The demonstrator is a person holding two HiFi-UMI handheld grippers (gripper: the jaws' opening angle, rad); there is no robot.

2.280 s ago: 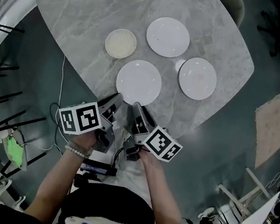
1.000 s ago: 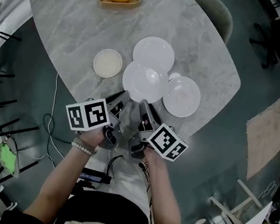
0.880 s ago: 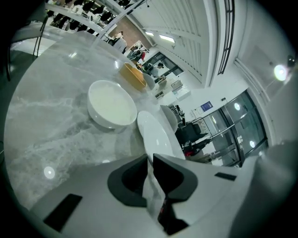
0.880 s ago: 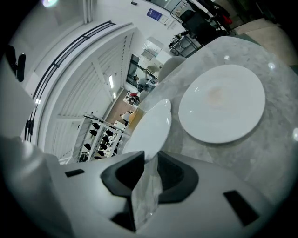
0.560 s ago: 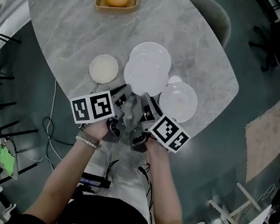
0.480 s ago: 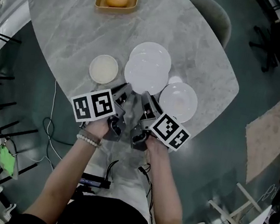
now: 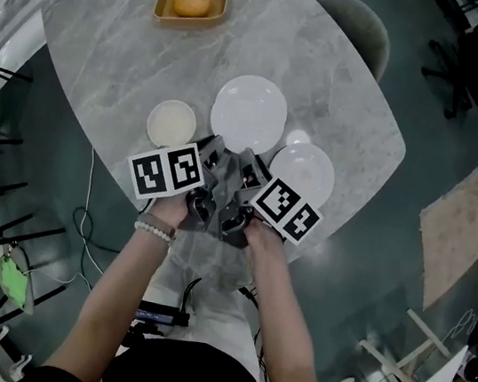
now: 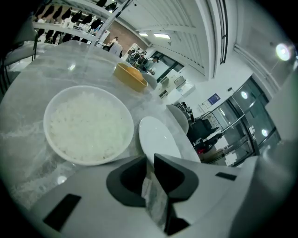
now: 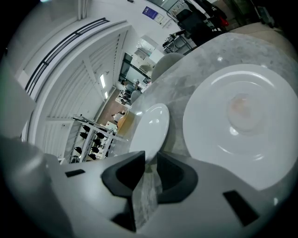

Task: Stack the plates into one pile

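Note:
A white plate (image 7: 248,113) lies squarely over a second plate on the grey marble table (image 7: 110,39), which hides almost all of the lower one. My left gripper (image 7: 213,147) and right gripper (image 7: 249,158) sit side by side at its near rim. In the left gripper view the plate (image 8: 158,139) ends right at the jaw tips; these jaws have just been opening and do not press on it. In the right gripper view the plate's (image 9: 150,125) rim dips between the jaws, which have closed slightly and still pinch it. A third plate (image 7: 302,172) lies to the right.
A bowl of rice (image 7: 171,123) stands just left of my left gripper. A small white dish (image 7: 298,137) sits between the pile and the right plate. A yellow tray with a bun (image 7: 190,3) is at the far side. The table's near edge runs under my hands.
Both grippers carried the near plate away from me and set it onto the far plate, so the two overlapping discs now show as one. My hands followed forward over the table edge.

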